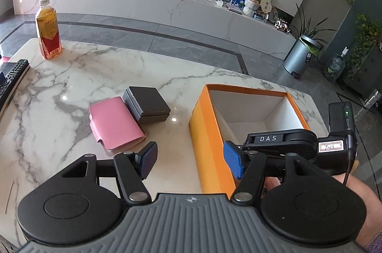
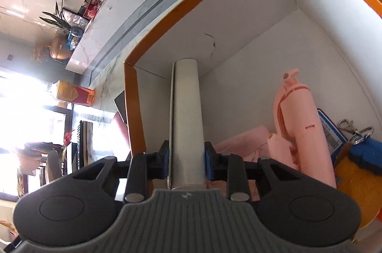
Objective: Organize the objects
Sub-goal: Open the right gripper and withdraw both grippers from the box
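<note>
An orange box [image 1: 207, 133] with white inside stands on the marble table [image 1: 71, 76]. My left gripper [image 1: 191, 158] is open and empty, straddling the box's near left wall. A pink wallet [image 1: 114, 125] and a dark small box [image 1: 145, 103] lie left of the orange box. My right gripper [image 2: 186, 161] is shut on a white flat case [image 2: 187, 119] and holds it inside the orange box [image 2: 152, 43]. In the box lie a pink folding fan [image 2: 303, 124], pink cloth [image 2: 241, 140] and a blue-tagged key clip [image 2: 353, 133]. The right gripper's body also shows in the left wrist view [image 1: 286, 143].
A tea bottle [image 1: 47, 31] stands at the table's far left. A remote control [image 1: 12, 76] lies at the left edge. A TV bench [image 1: 143, 0] with clutter runs behind, and a grey bin [image 1: 300, 55] stands on the floor at right.
</note>
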Demonstrator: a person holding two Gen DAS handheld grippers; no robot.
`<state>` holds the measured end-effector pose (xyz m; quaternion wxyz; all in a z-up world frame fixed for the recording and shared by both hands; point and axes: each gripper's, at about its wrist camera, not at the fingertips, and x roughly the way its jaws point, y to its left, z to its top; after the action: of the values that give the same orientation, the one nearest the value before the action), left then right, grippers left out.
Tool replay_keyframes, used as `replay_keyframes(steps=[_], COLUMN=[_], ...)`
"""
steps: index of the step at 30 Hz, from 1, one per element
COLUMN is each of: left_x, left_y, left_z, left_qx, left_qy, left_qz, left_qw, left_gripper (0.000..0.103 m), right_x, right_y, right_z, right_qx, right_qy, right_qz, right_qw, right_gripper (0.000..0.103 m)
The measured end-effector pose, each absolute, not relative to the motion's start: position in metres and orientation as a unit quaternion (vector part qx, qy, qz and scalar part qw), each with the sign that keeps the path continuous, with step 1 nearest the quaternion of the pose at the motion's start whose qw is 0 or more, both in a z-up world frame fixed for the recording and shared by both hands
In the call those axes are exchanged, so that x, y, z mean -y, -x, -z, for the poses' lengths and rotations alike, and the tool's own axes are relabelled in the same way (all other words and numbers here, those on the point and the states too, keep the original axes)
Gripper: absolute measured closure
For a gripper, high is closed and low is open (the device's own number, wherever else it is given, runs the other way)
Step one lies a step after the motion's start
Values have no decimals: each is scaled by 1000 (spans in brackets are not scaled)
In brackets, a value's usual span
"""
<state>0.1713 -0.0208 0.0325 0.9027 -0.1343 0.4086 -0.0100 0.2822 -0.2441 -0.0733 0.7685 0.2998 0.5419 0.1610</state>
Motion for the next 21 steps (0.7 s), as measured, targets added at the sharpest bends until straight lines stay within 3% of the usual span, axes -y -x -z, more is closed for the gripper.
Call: replay_keyframes(steps=[4,8,12,21], left_x=[23,24,27,21], left_y=[-171,-172,-172,-159], left_z=[-34,-31,-27,-26], left_qx=[-409,-429,-440,-448], left_qy=[122,107,78,42], left_qz=[3,-20,-50,-63], left_qw=[904,897,893,891], left_gripper=[31,27,25,23], right_x=[231,208,200,196], right_y=[-283,-274,-266,-243], right_z=[63,43,37,23], right_qx=[-542,-518,-507,-479], right_qy=[-242,-104,-61,-21], right_qz=[-162,-138,-137,-144], right_qw=[788,838,849,866], right_gripper=[71,52,40,33])
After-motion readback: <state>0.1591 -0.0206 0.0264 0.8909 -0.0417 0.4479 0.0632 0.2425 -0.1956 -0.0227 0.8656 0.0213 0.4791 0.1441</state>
